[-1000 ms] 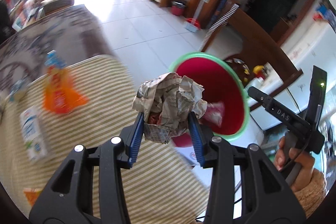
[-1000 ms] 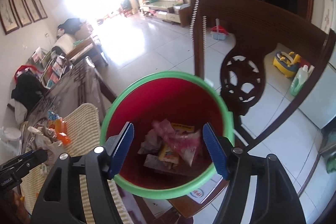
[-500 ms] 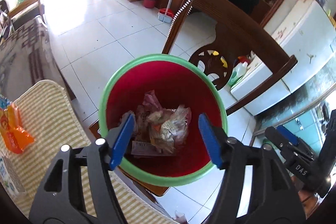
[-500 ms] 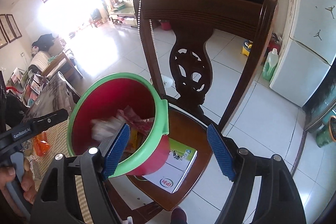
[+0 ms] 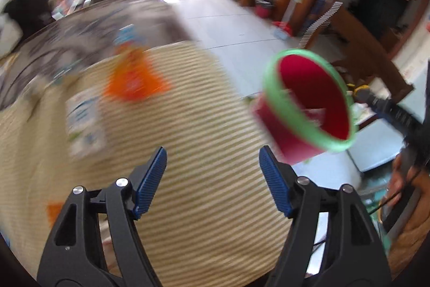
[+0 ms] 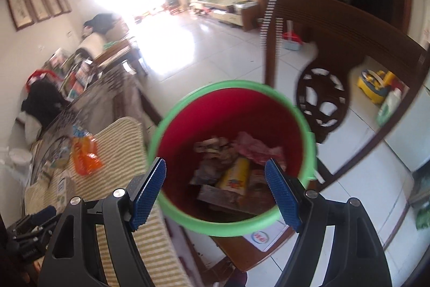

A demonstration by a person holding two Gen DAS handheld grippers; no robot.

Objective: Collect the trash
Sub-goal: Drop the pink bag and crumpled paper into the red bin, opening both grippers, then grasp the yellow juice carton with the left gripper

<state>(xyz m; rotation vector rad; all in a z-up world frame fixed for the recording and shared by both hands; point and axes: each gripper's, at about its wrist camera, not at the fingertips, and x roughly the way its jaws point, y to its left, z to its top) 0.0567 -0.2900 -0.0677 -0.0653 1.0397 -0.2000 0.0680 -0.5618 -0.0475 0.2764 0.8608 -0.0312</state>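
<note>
The next piece of trash I can see is an orange wrapper [image 5: 134, 80] lying flat on the striped cloth [image 5: 204, 195] of the table, blurred in the left view, with a white and blue carton [image 5: 84, 123] just beside it. I judge both to be light: the wrapper thin, crinkly and likely slippery, so I would pinch it at a raised crumpled edge rather than the flat middle; the carton looks stiffer and should take a grip across its narrow sides. My left tongs [image 5: 212, 179] hang over the cloth with jaws opening and nothing between them. My right tongs [image 6: 215, 190] are spread apart and empty above the red bin [image 6: 303, 125] with its green rim, which stands on a wooden chair [image 6: 322, 26] beside the table and holds crumpled paper and wrappers.
</note>
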